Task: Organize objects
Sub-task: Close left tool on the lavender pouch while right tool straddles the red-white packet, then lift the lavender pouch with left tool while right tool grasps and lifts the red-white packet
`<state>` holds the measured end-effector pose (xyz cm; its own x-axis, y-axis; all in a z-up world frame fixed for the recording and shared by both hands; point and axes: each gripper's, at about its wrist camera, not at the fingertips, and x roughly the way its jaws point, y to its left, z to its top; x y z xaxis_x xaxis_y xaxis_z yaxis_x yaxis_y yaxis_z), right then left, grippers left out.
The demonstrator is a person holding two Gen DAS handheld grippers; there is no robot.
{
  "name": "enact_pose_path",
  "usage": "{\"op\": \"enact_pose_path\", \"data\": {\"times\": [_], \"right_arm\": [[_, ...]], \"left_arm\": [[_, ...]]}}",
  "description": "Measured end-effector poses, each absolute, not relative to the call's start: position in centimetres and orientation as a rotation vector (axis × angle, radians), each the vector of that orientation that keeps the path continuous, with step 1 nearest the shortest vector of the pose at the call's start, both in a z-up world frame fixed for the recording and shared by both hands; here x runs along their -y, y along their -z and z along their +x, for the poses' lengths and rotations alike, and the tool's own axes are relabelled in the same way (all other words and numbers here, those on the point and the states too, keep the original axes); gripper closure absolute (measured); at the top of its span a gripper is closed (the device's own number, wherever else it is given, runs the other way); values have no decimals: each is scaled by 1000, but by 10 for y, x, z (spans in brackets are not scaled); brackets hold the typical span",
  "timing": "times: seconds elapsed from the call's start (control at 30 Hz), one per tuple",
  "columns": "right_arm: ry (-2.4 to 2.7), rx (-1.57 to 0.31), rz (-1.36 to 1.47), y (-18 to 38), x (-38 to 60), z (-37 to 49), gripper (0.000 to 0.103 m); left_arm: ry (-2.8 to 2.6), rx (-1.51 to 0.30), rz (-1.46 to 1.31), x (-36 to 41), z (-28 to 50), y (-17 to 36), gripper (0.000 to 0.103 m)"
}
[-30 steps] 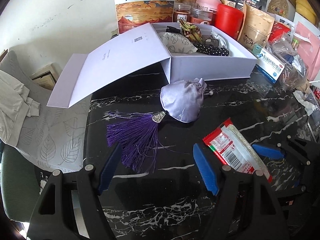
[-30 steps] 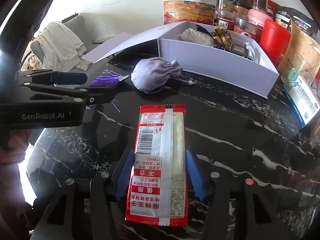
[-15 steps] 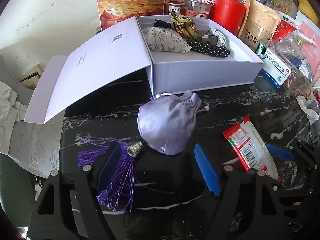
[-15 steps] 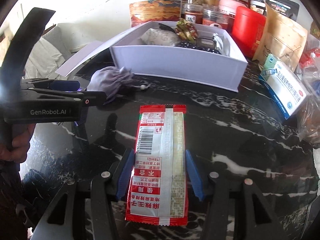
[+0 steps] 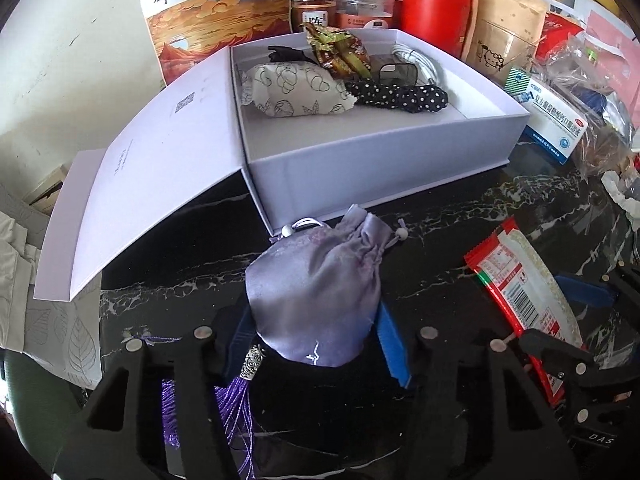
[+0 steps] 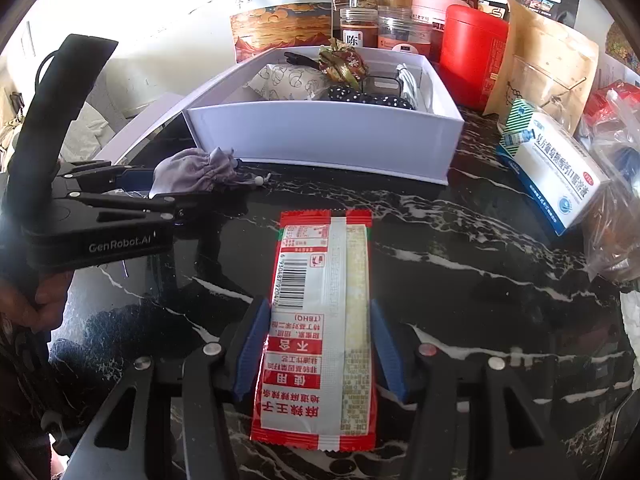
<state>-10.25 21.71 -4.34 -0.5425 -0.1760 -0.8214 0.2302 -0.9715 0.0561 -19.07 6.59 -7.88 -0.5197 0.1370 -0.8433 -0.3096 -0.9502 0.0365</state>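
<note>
While just closing — left fingers [image 5: 245,334] pinching lilac pouch [image 5: 316,292], right fingers [image 6: 253,346] clamping snack packet [image 6: 320,320].

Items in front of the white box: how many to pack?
2. Lilac pouch by the white box, left gripper's jaws just closing on it; red snack packet gripped in the right gripper. More may hide beneath them.

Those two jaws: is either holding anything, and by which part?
The left gripper is closing around the lilac pouch, at its bottom. The right gripper holds the red snack packet by its long edges.
</note>
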Motion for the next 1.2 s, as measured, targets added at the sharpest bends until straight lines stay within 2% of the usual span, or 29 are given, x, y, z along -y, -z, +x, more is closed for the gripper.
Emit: {"op": "enact_pose_path", "data": {"times": [0.73, 0.83, 0.9, 0.97, 1.2], "right_arm": [[2675, -60, 1394, 44, -275, -53, 51], [2668, -92, 1403, 46, -274, -52, 46], [2678, -127, 1398, 47, -270, -51, 37], [2669, -112, 1397, 48, -269, -52, 32], [2670, -123, 1375, 49, -266, -54, 31]], "left_arm": [[-2362, -371, -1307, -140, -95, 65, 51], [-2351, -391, -1320, -147, -89, 70, 51], [-2358, -392, -1312, -150, -86, 71, 50], [-2358, -381, -1311, -151, -86, 72, 49], [-2358, -307, -1315, -142, -93, 76, 40]]}}
